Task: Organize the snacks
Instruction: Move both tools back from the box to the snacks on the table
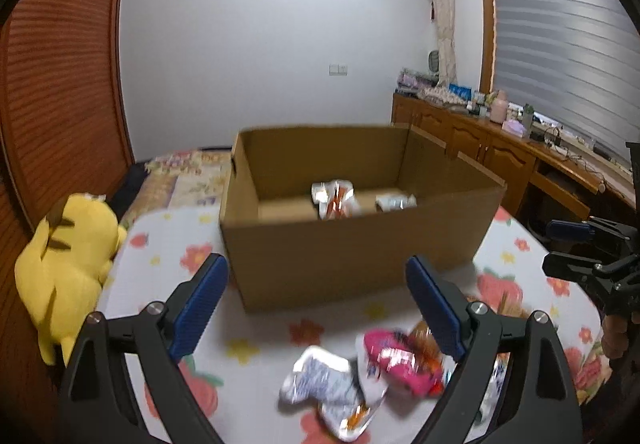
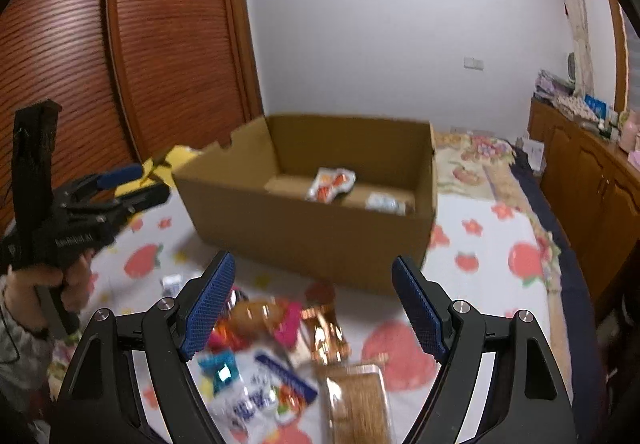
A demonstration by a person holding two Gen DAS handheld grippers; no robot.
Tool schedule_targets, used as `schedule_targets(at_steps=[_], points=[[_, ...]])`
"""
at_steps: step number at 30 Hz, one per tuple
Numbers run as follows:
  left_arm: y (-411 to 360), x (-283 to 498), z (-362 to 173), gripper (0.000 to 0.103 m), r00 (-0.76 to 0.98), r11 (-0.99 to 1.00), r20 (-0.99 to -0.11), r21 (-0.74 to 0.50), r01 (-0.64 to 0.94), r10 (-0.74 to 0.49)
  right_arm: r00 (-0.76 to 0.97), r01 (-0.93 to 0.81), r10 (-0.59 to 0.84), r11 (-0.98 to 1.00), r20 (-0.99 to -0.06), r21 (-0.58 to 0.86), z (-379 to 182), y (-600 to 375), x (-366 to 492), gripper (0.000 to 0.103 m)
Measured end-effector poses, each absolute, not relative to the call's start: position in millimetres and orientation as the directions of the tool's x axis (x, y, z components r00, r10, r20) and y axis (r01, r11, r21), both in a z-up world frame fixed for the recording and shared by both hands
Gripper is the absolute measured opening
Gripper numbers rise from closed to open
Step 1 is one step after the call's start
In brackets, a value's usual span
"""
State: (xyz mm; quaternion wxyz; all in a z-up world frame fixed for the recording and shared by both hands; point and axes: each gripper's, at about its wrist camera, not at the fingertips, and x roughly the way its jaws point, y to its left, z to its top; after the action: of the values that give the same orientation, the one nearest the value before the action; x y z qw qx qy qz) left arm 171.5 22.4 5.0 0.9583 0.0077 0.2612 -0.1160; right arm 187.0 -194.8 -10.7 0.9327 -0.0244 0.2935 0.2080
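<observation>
Both claws hang wide apart and grasp nothing: the left gripper (image 1: pixel 316 304) and right gripper (image 2: pixel 314 300) hover above loose snack packets (image 2: pixel 264 376) on the bedspread (image 2: pixel 480 284), near the cardboard box (image 1: pixel 352 256) with two packets inside.

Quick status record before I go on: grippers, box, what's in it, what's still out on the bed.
left gripper: open, empty, above the loose packets
right gripper: open, empty, above the loose packets
cardboard box: open top, standing on the flowered bedsheet
in box: two snack packets, an orange-white packet and a pale packet
still out: pile in front of the box, including a pink packet, a white-blue packet, a brown wafer pack
beside the bed: yellow plush toy
</observation>
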Motion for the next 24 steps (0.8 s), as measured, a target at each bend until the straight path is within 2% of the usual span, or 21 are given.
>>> schedule_targets(at_steps=[10, 20, 24], points=[[24.3, 153.7, -46.4, 0.091, 0.773, 0.977, -0.598, -0.096, 0.192, -0.211, 0.666, -0.367, 0.324, 0.926, -0.672, 0.083, -68.9, -215.4, 172.1, 0.082], [21.9, 152.2, -68.0, 0.091, 0.737, 0.977, -0.643, -0.102, 0.185, -0.207, 0.622, -0.349, 0.288, 0.934, -0.728, 0.072, -97.1, -224.0, 167.6, 0.080], [22.4, 151.0, -72.8, 0.091, 0.723, 0.977, -0.658, -0.102, 0.188, -0.208, 0.615, -0.348, 0.282, 0.935, -0.737, 0.067, -101.1, -223.7, 167.9, 0.076]])
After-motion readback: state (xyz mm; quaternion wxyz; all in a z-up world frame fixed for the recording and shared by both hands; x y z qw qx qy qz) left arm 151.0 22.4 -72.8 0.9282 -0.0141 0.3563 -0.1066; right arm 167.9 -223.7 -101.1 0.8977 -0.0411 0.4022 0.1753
